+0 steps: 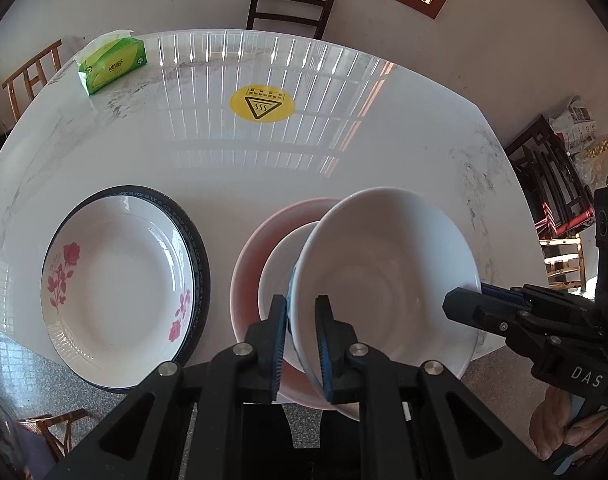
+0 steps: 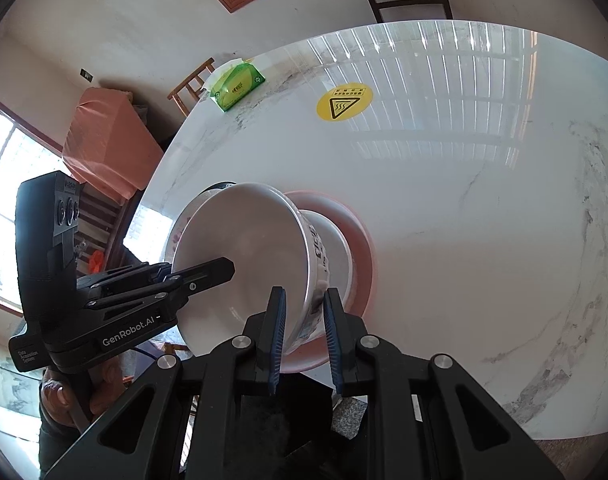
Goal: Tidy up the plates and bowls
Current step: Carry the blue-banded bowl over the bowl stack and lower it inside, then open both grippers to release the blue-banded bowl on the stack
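two tools (image 1: 300,344) (image 2: 304,332) clamping white bowl (image 1: 383,280), pink plate (image 1: 248,256) beneath, flowered plate (image 1: 116,292) left, tissue pack (image 1: 112,62) far

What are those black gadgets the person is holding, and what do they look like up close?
Two matching handheld grippers of black plastic. Each has two jaws lined with blue ribbed pads, on angular black linkages with silver pivot bolts. The left gripper carries white "GenRobot.AI" lettering and a boxy top with round lenses; the right gripper shows white letters "DAS".

Table (image 1: 383,152): plate stack (image 1: 116,292) left; held bowl (image 1: 383,280) right, over a smaller bowl (image 1: 282,268), apparently on a plate (image 1: 250,264); tissue pack (image 1: 112,62) far left.
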A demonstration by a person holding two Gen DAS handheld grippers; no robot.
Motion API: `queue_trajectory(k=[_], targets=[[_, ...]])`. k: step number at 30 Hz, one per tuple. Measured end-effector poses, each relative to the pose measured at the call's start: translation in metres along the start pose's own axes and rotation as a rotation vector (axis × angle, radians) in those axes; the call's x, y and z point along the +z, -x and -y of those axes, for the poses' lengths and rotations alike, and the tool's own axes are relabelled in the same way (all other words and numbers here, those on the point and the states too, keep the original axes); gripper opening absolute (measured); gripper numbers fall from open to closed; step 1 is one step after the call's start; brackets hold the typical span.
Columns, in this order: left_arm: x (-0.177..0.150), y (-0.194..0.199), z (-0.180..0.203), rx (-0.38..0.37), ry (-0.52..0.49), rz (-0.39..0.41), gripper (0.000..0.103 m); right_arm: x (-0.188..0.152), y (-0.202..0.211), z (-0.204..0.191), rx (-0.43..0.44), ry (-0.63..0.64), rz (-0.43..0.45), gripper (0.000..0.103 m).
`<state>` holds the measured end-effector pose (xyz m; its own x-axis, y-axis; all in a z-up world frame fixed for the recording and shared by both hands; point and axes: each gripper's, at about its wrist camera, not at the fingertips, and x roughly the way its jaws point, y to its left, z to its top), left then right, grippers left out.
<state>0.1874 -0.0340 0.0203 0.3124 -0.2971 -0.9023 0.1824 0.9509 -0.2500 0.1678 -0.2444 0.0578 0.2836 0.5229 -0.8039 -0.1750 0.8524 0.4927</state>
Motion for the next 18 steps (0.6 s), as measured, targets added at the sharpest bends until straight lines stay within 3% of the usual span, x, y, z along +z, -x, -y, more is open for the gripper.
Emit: queue_trajectory(k=[12, 18], targets=[[0.0, -0.016, -0.002, 0.043, -0.028, 0.009, 0.016, -0.002, -0.011, 0.002, -0.035, 0.013, 0.005, 0.019], [-0.003, -0.007, 0.004, 0.087, -0.1, 0.085, 0.031, -0.005, -0.007, 0.007, -0.021, 0.009, 0.023, 0.02]])
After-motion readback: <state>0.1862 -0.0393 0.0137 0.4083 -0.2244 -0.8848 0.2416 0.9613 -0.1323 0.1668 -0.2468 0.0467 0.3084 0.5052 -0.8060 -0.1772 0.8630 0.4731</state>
